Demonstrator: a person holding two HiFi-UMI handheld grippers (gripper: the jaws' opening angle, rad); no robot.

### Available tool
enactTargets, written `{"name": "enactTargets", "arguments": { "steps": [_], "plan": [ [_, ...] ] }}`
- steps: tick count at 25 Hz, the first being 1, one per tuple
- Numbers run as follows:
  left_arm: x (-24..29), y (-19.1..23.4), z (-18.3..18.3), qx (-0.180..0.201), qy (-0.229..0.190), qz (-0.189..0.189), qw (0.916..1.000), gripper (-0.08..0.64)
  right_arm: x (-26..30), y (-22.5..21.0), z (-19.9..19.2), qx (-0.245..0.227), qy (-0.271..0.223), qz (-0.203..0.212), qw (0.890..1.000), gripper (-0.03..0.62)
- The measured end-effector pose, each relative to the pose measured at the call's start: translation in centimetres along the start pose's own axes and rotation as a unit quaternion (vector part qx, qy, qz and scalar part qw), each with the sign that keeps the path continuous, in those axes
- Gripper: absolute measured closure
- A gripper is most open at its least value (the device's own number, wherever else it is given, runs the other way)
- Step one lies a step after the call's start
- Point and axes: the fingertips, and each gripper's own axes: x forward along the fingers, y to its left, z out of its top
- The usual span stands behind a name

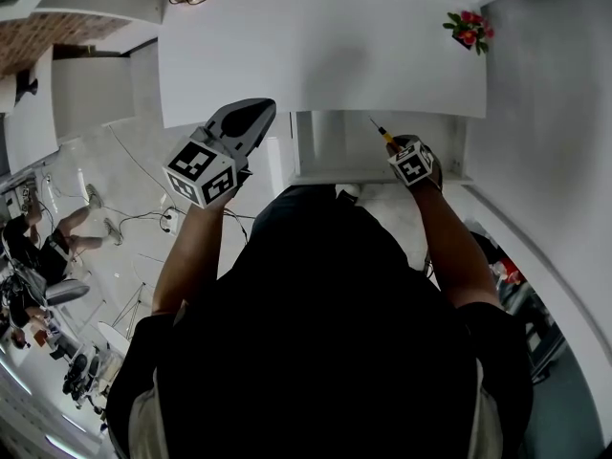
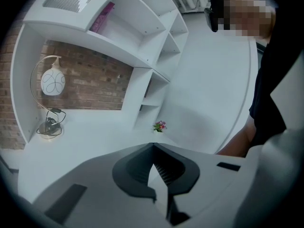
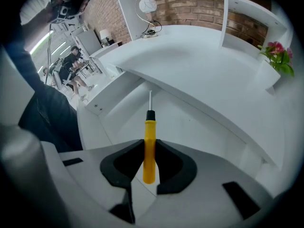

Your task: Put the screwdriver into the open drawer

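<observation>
right tool (image 3: 150, 145) clamping screwdriver (image 3: 149, 127), over open drawer (image 3: 187, 125)

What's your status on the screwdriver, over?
Right gripper shut on screwdriver, tip aimed into open drawer. Left gripper shut, empty. No obstruction seen.

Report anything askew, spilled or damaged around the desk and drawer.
Nothing stands out. The right gripper grips the screwdriver over the open drawer. The left gripper is shut and empty. The flowers stand upright on the desk.
</observation>
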Motion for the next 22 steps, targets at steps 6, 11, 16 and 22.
{"name": "enactTargets", "arguments": {
  "steps": [6,11,16,22],
  "plan": [
    [-0.4,1.5,-0.6,-0.006,0.007,0.006,0.9999,0.545,1.7,0.2,0.0,0.005,0.016,0.008,1.0,0.508],
    [-0.2,2.2,-0.9,-0.008,0.011,0.009,0.9999,0.545,2.8,0.0,-0.1,0.0,0.027,0.011,1.0,0.508],
    [-0.3,3.0,-1.2,-0.013,0.017,0.012,0.9997,0.545,4.0,0.3,0.2,0.0,0.037,0.019,0.999,0.508],
    [0.5,3.4,-1.8,-0.019,0.025,0.009,0.9995,0.545,5.3,-0.2,0.2,0.002,0.042,0.023,0.999,0.509]
  ]
}}
